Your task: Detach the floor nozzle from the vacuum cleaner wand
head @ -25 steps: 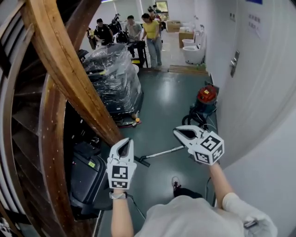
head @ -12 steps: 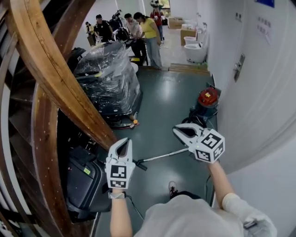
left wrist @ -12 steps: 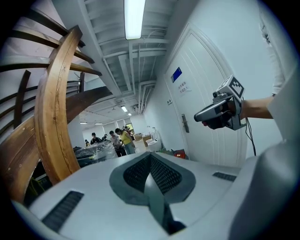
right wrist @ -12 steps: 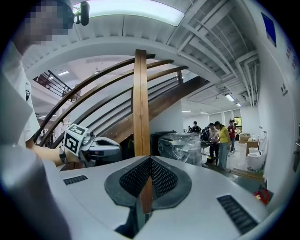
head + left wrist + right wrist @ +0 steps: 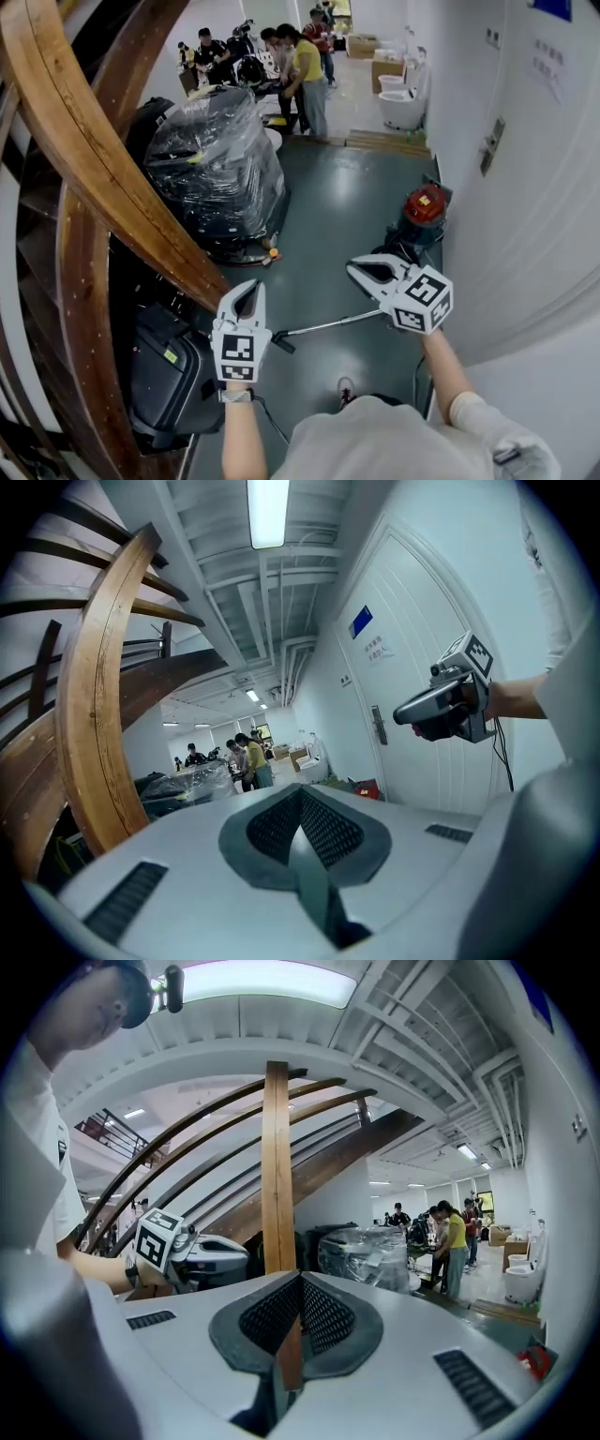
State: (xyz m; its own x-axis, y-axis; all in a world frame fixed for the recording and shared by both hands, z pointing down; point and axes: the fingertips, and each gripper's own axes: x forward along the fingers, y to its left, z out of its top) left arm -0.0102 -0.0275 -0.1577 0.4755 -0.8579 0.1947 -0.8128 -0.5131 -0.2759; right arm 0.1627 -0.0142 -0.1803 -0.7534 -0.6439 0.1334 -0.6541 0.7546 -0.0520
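Walking forward, we have brought the thin silver vacuum wand (image 5: 328,325) and its small black floor nozzle (image 5: 281,342), lying on the dark green floor (image 5: 328,216), to lower centre frame. Our left claw (image 5: 249,289) and right claw (image 5: 356,270) are closed tight with nothing held, so detaching has not begun.

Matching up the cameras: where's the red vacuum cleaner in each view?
Head view: red vacuum cleaner right of centre, upper half.
Left gripper view: small red shape just right of centre.
Right gripper view: red patch at the lower right edge.
Shared landmark: plastic-wrapped load.
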